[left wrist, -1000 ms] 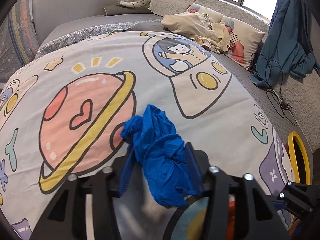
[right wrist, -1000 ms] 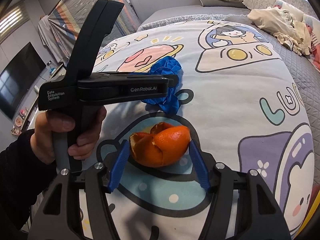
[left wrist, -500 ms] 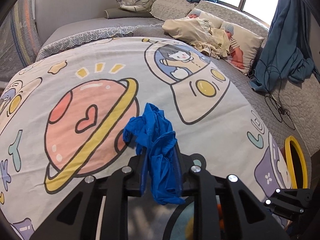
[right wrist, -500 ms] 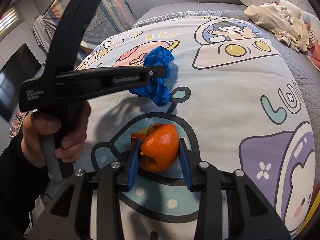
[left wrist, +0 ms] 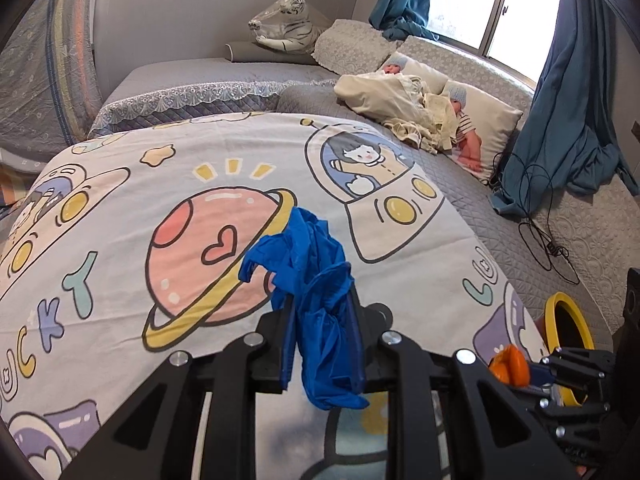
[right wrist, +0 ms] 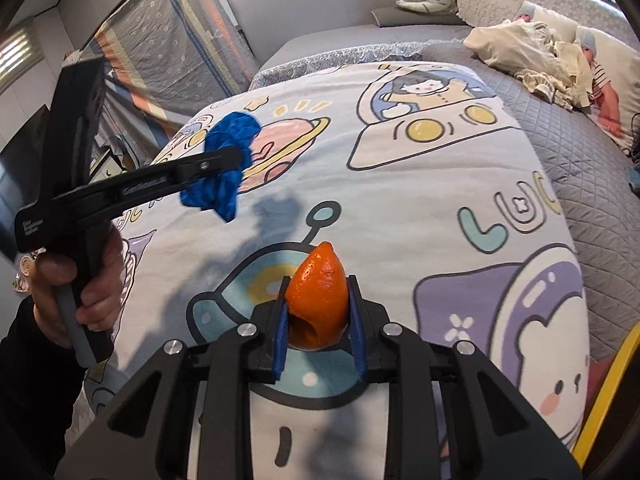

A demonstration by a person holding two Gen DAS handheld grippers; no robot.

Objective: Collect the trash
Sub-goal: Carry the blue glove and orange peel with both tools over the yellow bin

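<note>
My left gripper is shut on a crumpled blue glove and holds it above the cartoon bedsheet; the glove hangs below the fingers. From the right wrist view the left gripper and the glove are at the left, lifted off the sheet. My right gripper is shut on an orange peel, raised a little above the sheet. The peel also shows in the left wrist view at lower right.
A yellow-rimmed bin stands beside the bed at lower right; its rim shows in the right wrist view. A pile of cream clothes, pillows, black cables and a blue curtain lie beyond the sheet.
Both grippers closed: the left on the blue glove, the right on the orange peel. Both then lifted their loads off the sheet.
</note>
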